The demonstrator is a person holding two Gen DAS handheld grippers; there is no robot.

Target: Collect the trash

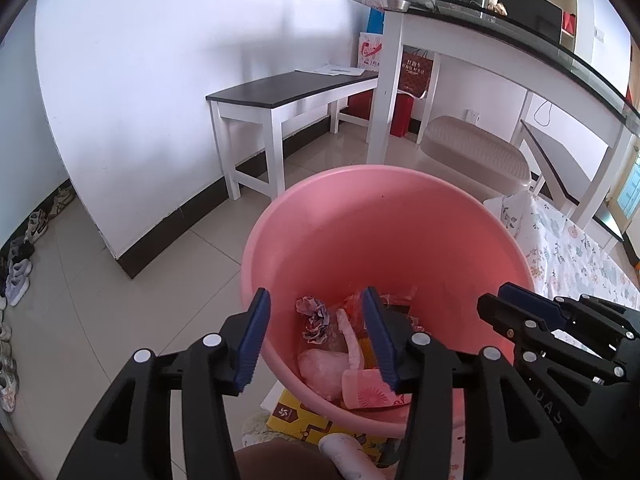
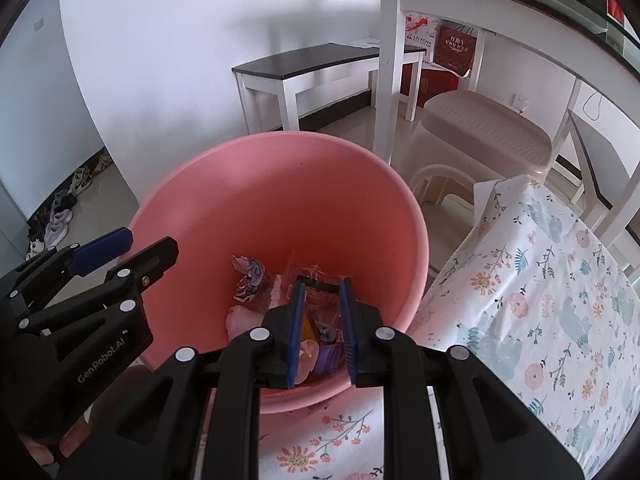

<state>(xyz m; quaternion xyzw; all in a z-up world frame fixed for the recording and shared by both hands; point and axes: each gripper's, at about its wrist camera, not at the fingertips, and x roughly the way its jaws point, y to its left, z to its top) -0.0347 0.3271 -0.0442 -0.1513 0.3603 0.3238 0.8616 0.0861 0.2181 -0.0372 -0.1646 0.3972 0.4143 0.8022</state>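
Both tools hang right over the pink bucket (image 2: pixel 280 208): left tool (image 1: pixel 316 340) spread wide with nothing in it, right tool (image 2: pixel 322 322) jaws narrowly parted, empty too. Trash (image 1: pixel 352 352) sits at the bottom. Flowery-cloth bench (image 2: pixel 540 300) crowds the right rim; open floor (image 1: pixel 100 300) left, stool (image 2: pixel 488 132) beyond.

Left gripper (image 1: pixel 316 332): matte black plastic linkage arms, round silver rivets at each pivot, ribbed blue pads (image 1: pixel 253 342) on the inner faces of both fingers. Right gripper (image 2: pixel 322 324): same build, blue pads, silver rivets. White lettering "GenRobot.AI" on the left unit's housing, seen from the right wrist. Bare skin of a hand (image 2: pixel 68 440) shows below that housing.
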